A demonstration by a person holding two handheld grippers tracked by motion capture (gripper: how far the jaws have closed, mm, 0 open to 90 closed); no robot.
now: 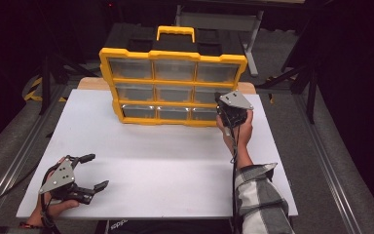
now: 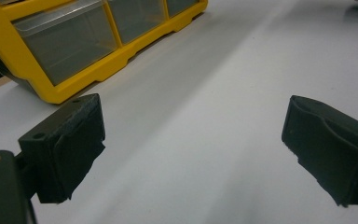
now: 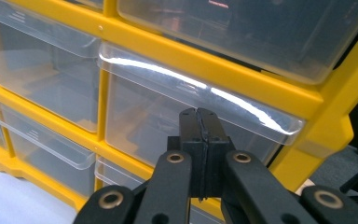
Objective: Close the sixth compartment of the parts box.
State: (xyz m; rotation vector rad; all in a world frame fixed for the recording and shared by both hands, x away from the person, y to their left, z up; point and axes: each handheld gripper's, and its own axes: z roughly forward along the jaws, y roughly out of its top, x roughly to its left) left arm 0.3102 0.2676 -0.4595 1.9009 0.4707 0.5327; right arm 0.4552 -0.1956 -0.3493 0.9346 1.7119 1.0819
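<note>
Right gripper view shows your right gripper (image 3: 200, 123), jaws pressed together, at the middle-right clear plastic drawer (image 3: 168, 121) of the upright yellow organizer cabinet (image 1: 173, 87), seemingly poised to push it. Your left gripper (image 1: 91, 171) rests wide apart on the white table (image 1: 165, 165), well clear.

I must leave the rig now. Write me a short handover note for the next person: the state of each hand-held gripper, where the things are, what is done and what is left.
Right hand-held gripper: jaws shut on nothing, tips right at the clear front of the middle-row, right-hand drawer; whether they touch it I cannot tell.
Left hand-held gripper: open, empty, low over the white table at its near left corner.
Yellow drawer organizer: upright at the far side of the table, all nine drawers look closed.
Done: right gripper brought to that drawer.
Left: probably to work that drawer; no drawer is pulled out.
</note>
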